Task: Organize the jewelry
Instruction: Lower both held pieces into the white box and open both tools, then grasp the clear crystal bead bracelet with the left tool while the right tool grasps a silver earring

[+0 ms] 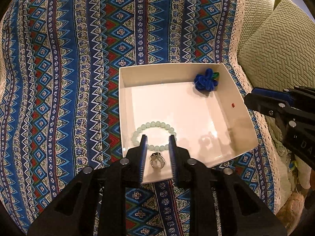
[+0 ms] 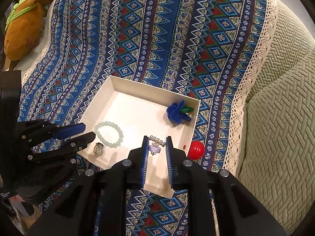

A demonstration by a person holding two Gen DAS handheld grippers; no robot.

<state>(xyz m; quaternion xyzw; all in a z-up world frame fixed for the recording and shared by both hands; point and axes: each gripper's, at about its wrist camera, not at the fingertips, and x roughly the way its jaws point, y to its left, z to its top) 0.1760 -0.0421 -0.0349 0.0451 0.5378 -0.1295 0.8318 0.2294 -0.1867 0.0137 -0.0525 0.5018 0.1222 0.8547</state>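
Note:
A white open box [image 1: 238, 106] [image 2: 145, 89] lies on the patterned cloth. In it are a pale green bead bracelet [image 1: 153, 125] [image 2: 108, 135], a silver ring [image 1: 157, 160] [image 2: 98, 148] and a blue fabric flower [image 1: 205, 80] [image 2: 178, 112]. My left gripper [image 1: 157, 139] is open above the ring and the bracelet's near side. My right gripper [image 2: 157, 140] is open over the box, with a small white and silver piece of jewelry [image 2: 155, 146] between its fingers; I cannot tell whether the piece hangs from them or lies on the box floor.
A red ball [image 2: 195, 149] lies on the cloth beside the box's right wall. The blue patterned cloth [image 1: 69, 78] covers a green woven sofa [image 2: 279, 102] with a cushion [image 1: 279, 45]. A brown plush toy [image 2: 25, 19] sits far left.

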